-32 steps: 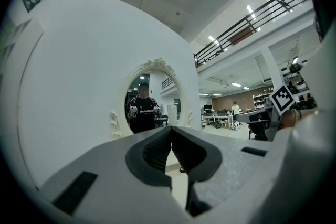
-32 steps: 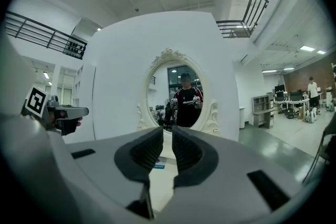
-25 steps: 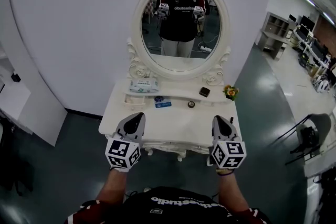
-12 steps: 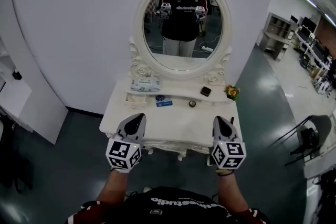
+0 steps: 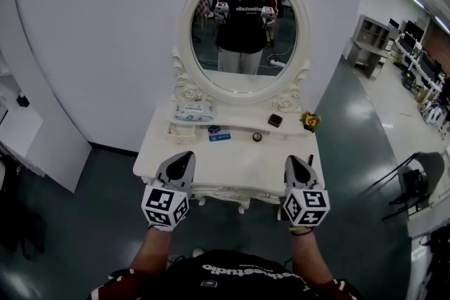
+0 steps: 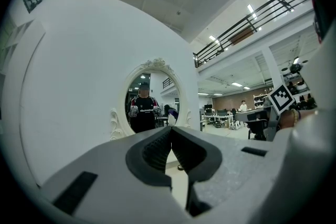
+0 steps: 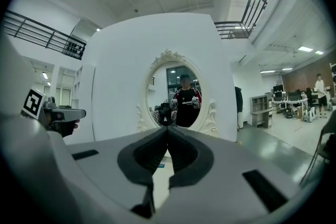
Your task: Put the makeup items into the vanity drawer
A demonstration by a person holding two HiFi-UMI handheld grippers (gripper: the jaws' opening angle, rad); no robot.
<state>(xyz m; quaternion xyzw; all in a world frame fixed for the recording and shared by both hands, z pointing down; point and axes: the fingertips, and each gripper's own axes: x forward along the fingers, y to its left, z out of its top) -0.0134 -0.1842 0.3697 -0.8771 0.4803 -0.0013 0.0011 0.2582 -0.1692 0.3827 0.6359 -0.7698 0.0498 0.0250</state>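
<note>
Head view: left tool (image 5: 184, 154) and right tool (image 5: 295, 159), jaws together and empty, hover over the white vanity surface (image 5: 232, 164). A small blue flat makeup box (image 5: 219, 138) lies at its back. Best to pull the front drawer (image 5: 232, 193) out squarely first.

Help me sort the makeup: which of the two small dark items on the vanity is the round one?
The round dark case, nearer the front edge; the dark box behind and right of it is square.

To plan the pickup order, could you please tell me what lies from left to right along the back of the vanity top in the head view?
tissue pack → blue flat packet → small round compact → dark square case → small flower pot
</note>
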